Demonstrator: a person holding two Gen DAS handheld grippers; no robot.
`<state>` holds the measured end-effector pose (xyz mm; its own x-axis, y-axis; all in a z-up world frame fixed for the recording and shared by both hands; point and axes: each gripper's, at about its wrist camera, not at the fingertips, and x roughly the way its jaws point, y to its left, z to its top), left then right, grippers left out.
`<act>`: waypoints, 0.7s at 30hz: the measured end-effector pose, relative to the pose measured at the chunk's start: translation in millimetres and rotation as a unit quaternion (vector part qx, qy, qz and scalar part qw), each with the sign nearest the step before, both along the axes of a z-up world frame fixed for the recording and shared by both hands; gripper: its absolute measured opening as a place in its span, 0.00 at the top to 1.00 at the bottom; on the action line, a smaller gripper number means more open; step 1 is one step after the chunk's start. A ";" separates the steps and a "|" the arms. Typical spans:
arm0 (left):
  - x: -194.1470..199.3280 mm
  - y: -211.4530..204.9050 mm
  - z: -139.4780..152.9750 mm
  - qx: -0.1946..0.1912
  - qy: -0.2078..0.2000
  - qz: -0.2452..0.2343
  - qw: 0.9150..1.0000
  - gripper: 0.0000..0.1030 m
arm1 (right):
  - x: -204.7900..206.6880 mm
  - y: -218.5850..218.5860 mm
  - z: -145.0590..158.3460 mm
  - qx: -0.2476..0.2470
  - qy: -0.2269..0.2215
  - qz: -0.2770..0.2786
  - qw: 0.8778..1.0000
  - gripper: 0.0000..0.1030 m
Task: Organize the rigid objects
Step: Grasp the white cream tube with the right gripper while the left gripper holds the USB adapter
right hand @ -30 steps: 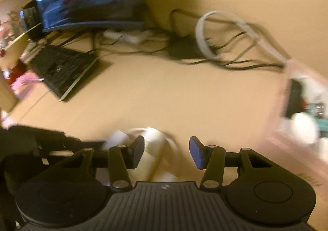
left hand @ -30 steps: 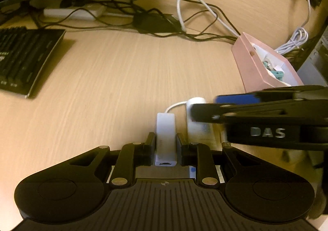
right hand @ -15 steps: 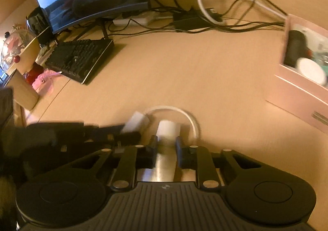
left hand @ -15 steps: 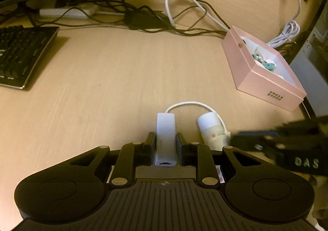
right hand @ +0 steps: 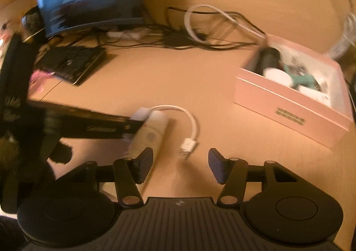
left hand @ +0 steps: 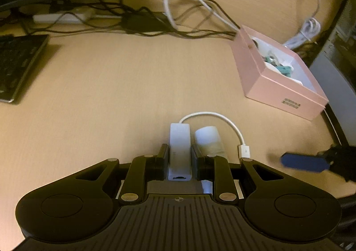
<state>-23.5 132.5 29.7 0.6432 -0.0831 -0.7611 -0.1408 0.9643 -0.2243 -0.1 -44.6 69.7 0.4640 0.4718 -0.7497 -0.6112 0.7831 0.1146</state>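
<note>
Half a second ago our right claw (right hand: 180,165) was clamped on the white cylindrical tube (left hand: 209,140); now its jaws have just been opening and stand apart with nothing between them, only the bare light wooden bench (left hand: 115,86). The claw has slid off to the tube's right, so its left blue pad sits against the tube's near end while the white USB plug (right hand: 188,145) lies just ahead of the gap. In the left wrist view the right claw shows only as a blurred blue pad at the right edge.

Our left claw (left hand: 179,163) has not changed: it is clamped on the white rectangular adapter (left hand: 179,148), whose thin white cable (left hand: 213,116) loops round to the plug. The tube lies on the bench just beside the adapter, on its right.

The open pink cardboard box (left hand: 276,86) stands well apart to the right, holding small items; a printed label on its near wall is too blurred to read. Pale lettering on the left claw's arm in the right wrist view is likewise unreadable.

Both claws tilt downward toward the bench.
</note>
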 end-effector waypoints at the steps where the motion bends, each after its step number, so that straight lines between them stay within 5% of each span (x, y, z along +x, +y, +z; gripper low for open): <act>1: -2.6 4.0 0.4 -0.001 -0.002 0.008 1.000 0.76 | -0.4 7.7 -2.9 -0.002 0.003 0.006 1.000 0.46; 9: -19.8 19.8 -2.4 -0.020 0.002 0.035 0.999 0.76 | 12.0 59.1 -20.0 -0.014 0.015 0.031 0.999 0.46; 16: -20.5 16.5 -1.7 -0.021 0.003 0.030 0.999 0.76 | -3.8 55.2 -22.2 -0.051 -0.012 0.056 0.997 0.78; 21: -13.2 -2.1 -1.8 -0.020 0.006 -0.004 1.000 0.76 | -3.5 15.6 -21.3 -0.062 -0.005 0.018 0.998 0.78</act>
